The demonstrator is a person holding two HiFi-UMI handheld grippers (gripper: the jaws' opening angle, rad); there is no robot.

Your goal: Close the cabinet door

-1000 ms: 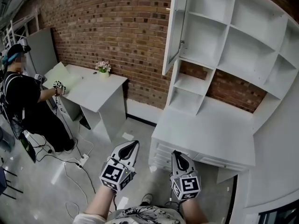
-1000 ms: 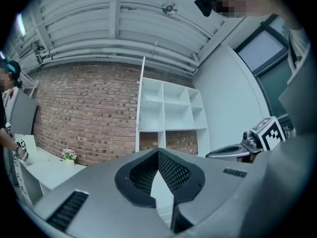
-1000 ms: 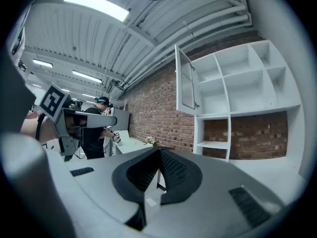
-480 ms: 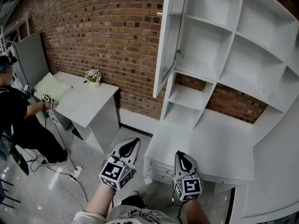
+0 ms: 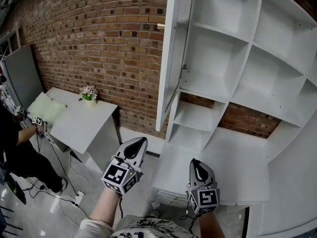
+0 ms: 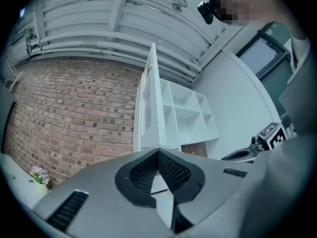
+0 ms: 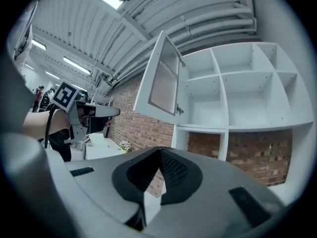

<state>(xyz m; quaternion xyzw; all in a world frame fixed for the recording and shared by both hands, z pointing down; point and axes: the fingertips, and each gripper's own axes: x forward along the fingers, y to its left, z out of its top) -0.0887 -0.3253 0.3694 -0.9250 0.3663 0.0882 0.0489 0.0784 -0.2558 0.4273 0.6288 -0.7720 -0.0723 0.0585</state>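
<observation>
A red brick wall (image 5: 99,48) fills the back of the room on my feed. Against it, to the right, stands the white cabinet (image 5: 233,48), a grid of open compartments with nothing on the shelves. The cabinet door (image 5: 171,58) hangs at the unit's left edge. It is swung wide open toward me, so the head view catches it almost edge-on. The right gripper view shows its ribbed panel set in a white frame.

Under the compartments is the white desk (image 5: 223,167) that the cabinet rises from, with brick showing through a gap behind its top. Well apart to the left, a side desk (image 5: 79,123) stands against the same wall. A person in dark clothes (image 5: 15,148) is at its far end, partly cut off by the picture's edge.

Both of my tools sit low in the head view and point toward the cabinet. Neither touches the door. The left gripper (image 5: 140,143) hangs over the grey floor between the two desks, its jaws pressed together on nothing. The right gripper (image 5: 195,163) hovers over the front of the white desk, jaws likewise closed and empty.

A small pot of pale flowers (image 5: 89,93) stands on the side desk near the wall. A little wood-coloured knob (image 5: 160,26) sticks out from the door's free edge, high up.
</observation>
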